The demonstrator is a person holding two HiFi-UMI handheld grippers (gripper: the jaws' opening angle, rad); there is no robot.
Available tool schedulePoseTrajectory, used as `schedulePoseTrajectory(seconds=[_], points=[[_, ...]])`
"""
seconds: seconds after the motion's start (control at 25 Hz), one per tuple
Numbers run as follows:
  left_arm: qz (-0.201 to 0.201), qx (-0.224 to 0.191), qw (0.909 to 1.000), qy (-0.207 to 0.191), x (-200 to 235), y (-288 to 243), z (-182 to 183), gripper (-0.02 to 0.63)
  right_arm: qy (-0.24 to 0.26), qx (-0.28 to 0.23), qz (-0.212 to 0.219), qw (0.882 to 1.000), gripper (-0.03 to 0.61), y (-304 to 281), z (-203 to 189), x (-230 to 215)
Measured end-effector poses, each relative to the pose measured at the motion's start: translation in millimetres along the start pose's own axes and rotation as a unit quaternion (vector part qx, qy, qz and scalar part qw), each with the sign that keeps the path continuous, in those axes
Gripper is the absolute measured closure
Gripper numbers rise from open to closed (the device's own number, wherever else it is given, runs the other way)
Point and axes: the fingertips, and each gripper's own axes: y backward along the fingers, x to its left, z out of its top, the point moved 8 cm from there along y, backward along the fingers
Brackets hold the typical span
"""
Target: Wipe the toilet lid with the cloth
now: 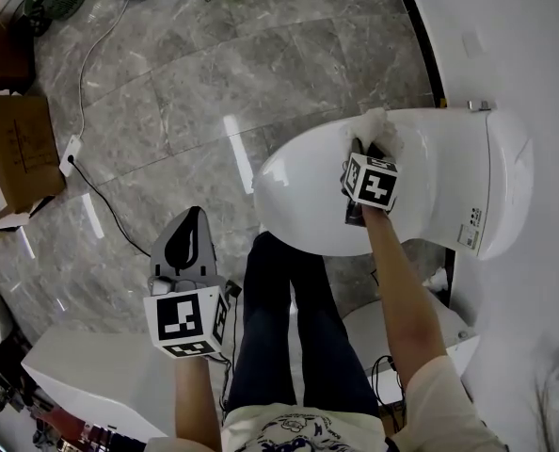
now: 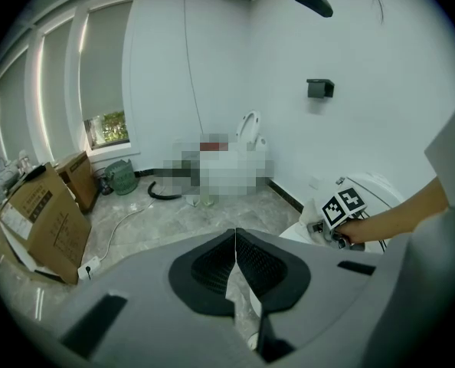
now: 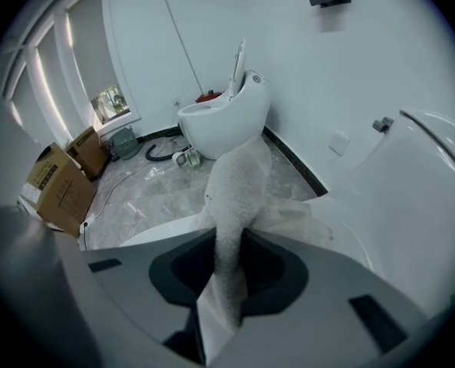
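Right gripper (image 1: 361,154) is clamped on the white cloth (image 1: 379,128), whose free end lies spread on the toilet lid (image 1: 303,191), toward the lid's hinge end. Your left gripper (image 1: 187,241) has its jaws pressed together on nothing, well apart from the lid, off its front edge.

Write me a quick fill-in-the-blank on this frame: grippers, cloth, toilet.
1. The right gripper is shut on a white ____.
2. The left gripper, jaws together, holds ____.
3. In the head view, the right gripper presses down on the toilet's closed ____.
4. At the far left of the head view stands a brown cardboard ____.

Missing words: cloth; nothing; lid; box.
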Motion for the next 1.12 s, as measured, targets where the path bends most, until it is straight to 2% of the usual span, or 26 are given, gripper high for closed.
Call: schedulePoseTrajectory(seconds=[0.2,0.48,0.8,1.0,1.12], points=[[0.004,0.003,1.0000,0.009,8,8,-9,0.604,0.056,0.005,0.029,0.998,0.506,1,-8,45],[0.007,0.002,0.9998,0.019,13,16,-20,0.604,0.120,0.016,0.099,0.988,0.506,8,-34,113],[0.014,0.000,0.9996,0.024,24,27,-31,0.604,0.177,0.041,0.179,0.967,0.506,22,-72,173],[0.020,0.002,0.9994,0.027,28,33,-37,0.604,0.202,0.053,0.210,0.955,0.506,31,-91,190],[0.021,0.002,0.9994,0.027,30,35,-39,0.604,0.227,0.064,0.232,0.944,0.506,36,-101,197]])
